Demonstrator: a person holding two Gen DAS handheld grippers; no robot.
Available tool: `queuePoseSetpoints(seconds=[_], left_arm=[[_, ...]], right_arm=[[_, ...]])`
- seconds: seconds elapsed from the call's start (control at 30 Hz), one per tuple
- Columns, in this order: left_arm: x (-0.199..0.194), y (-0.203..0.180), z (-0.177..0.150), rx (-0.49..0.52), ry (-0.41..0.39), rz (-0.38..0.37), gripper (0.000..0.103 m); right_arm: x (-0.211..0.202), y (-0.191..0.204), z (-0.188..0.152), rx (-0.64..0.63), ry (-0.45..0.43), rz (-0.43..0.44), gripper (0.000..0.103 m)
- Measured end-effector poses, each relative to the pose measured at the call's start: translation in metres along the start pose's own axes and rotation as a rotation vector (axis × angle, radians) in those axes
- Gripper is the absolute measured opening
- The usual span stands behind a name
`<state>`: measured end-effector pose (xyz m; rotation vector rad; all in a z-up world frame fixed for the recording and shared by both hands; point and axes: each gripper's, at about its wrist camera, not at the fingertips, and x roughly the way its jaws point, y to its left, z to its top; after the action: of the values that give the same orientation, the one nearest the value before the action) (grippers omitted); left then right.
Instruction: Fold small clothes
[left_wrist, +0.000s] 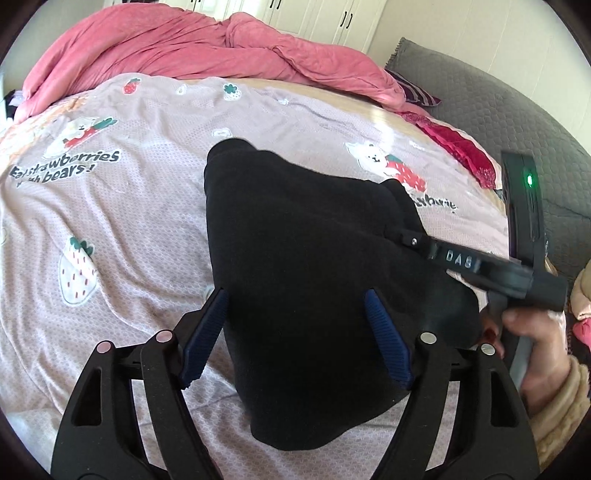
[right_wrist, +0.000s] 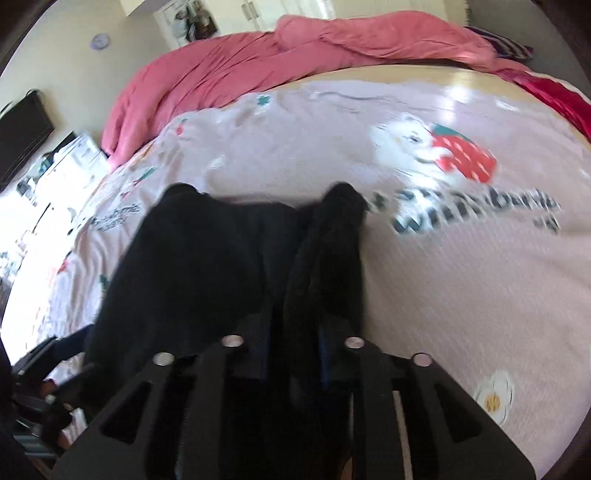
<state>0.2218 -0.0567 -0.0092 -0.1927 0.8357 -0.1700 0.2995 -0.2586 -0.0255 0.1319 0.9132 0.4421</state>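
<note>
On the pink strawberry-print bedsheet (left_wrist: 147, 206) lies the small black fleece garment (left_wrist: 303, 266). The left gripper (left_wrist: 295, 332) hovers over its near part, jaws apart. The right gripper (right_wrist: 295, 332) clamps its right edge, seemingly mid-fold; next, carry that edge leftward

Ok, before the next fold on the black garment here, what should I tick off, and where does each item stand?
1. Right gripper shut on the black garment: ok, fabric bunched between its fingers.
2. Left gripper open: ok, blue pads wide apart over the cloth.
3. Left gripper gripping cloth: not ok, nothing pinched.
4. Garment lying flat: not ok, its right edge is lifted into a ridge.
5. Space on the strawberry sheet beside the garment: ok; the pink duvet sits at the far end.
6. Right-side grip depth: cannot tell, the view is blurred.
</note>
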Motion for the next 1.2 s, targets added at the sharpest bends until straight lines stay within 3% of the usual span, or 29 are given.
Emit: queuePoseSetpoints(seconds=[0.03, 0.1, 0.3, 0.37, 0.43, 0.6, 0.67, 0.87, 1.2], left_arm=[[-0.001, 0.000, -0.001, 0.002, 0.000, 0.002, 0.069], [-0.003, 0.001, -0.002, -0.007, 0.000, -0.004, 0.069], [-0.020, 0.002, -0.005, -0.025, -0.023, -0.013, 0.069], [-0.029, 0.001, -0.007, -0.024, -0.039, -0.012, 0.073], [-0.041, -0.002, -0.009, -0.017, -0.060, -0.011, 0.075], [-0.069, -0.008, -0.015, 0.005, -0.109, -0.007, 0.086], [-0.080, -0.010, -0.018, 0.009, -0.128, -0.006, 0.093], [-0.107, -0.017, -0.038, 0.043, -0.175, 0.026, 0.094], [-0.126, -0.003, -0.089, 0.015, -0.146, 0.059, 0.094]], right_arm=[[-0.006, -0.003, -0.005, 0.003, -0.014, -0.029, 0.037], [-0.015, -0.003, -0.009, -0.004, -0.035, -0.085, 0.047], [-0.058, 0.007, -0.020, -0.015, -0.105, -0.149, 0.047], [-0.076, 0.011, -0.024, -0.007, -0.137, -0.135, 0.056], [-0.096, 0.014, -0.031, -0.001, -0.170, -0.118, 0.076], [-0.140, 0.027, -0.049, -0.018, -0.261, -0.145, 0.094], [-0.157, 0.032, -0.059, -0.030, -0.295, -0.146, 0.095], [-0.184, 0.043, -0.084, -0.054, -0.336, -0.141, 0.098], [-0.186, 0.069, -0.132, -0.100, -0.282, -0.158, 0.099]])
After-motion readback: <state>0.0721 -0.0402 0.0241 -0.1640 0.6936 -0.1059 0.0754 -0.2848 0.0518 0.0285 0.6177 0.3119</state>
